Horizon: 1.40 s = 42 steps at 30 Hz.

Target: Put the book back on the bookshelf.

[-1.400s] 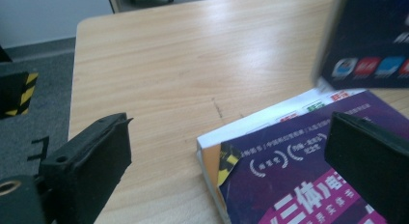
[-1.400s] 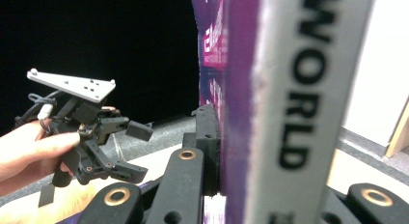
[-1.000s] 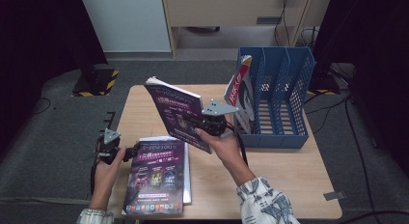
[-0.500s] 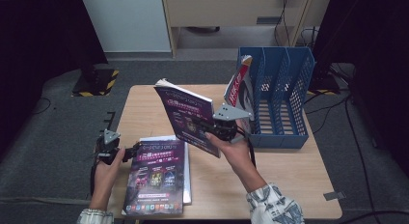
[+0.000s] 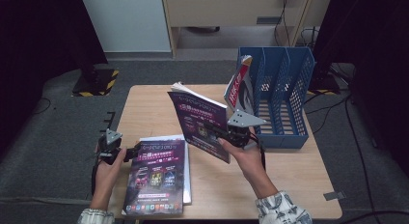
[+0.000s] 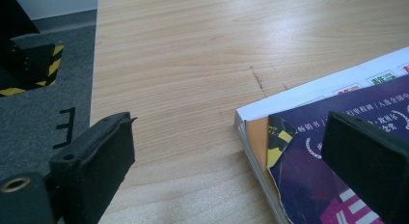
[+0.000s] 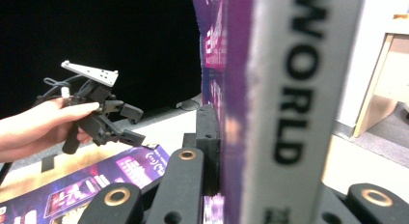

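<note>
Right tool (image 5: 226,136) clamps the tilted purple magazine (image 5: 201,121) near its spine, thin and floppy so grip there; left tool (image 5: 126,152) gapes beside the stack (image 5: 159,173).

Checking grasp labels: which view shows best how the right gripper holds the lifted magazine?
The right gripper view: its jaws stand shut on the lifted magazine, pinching near the spine. The high view shows the right gripper and magazine whole, tilted above the table, but the contact is small. The left gripper view looks at the stack instead.
</note>
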Each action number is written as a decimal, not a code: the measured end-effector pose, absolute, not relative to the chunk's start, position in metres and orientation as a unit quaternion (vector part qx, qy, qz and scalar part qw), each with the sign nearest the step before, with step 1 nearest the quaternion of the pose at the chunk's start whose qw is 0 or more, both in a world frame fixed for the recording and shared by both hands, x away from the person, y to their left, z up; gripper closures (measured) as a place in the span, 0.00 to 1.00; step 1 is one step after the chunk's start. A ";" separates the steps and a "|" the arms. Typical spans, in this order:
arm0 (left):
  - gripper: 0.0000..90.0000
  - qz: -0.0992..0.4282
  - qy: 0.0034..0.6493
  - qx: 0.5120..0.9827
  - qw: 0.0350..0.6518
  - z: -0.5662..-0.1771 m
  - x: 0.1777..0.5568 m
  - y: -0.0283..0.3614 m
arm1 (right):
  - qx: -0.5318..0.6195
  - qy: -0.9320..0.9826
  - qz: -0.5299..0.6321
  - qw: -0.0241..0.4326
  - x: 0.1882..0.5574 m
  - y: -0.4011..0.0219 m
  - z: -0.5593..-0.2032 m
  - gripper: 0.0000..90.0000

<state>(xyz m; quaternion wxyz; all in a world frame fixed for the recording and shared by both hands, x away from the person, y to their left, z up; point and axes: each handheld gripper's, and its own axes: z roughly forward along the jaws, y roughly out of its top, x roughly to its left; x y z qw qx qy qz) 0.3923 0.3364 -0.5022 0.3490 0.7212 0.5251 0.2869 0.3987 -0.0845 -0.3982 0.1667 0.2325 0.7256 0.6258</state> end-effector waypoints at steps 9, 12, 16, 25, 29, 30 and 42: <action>0.05 0.290 0.531 0.716 0.347 -0.503 0.393 0.339 | 0.241 0.723 0.625 0.168 0.394 -0.096 -0.403 0.92; 0.05 0.293 0.536 0.714 0.343 -0.504 0.394 0.339 | 0.241 0.722 0.626 0.169 0.392 -0.099 -0.403 0.92; 0.06 0.297 0.537 0.713 0.338 -0.504 0.394 0.340 | 0.239 0.723 0.625 0.171 0.387 -0.103 -0.403 0.92; 0.05 0.294 0.538 0.716 0.335 -0.506 0.395 0.339 | 0.244 0.726 0.619 0.176 0.380 -0.115 -0.409 0.92; 0.05 0.292 0.539 0.716 0.332 -0.507 0.395 0.339 | 0.244 0.727 0.616 0.177 0.376 -0.121 -0.410 0.92; 0.05 0.292 0.539 0.717 0.332 -0.507 0.395 0.339 | 0.245 0.727 0.616 0.178 0.375 -0.122 -0.411 0.92; 0.05 0.291 0.540 0.718 0.330 -0.507 0.395 0.340 | 0.253 0.729 0.609 0.186 0.364 -0.148 -0.418 0.92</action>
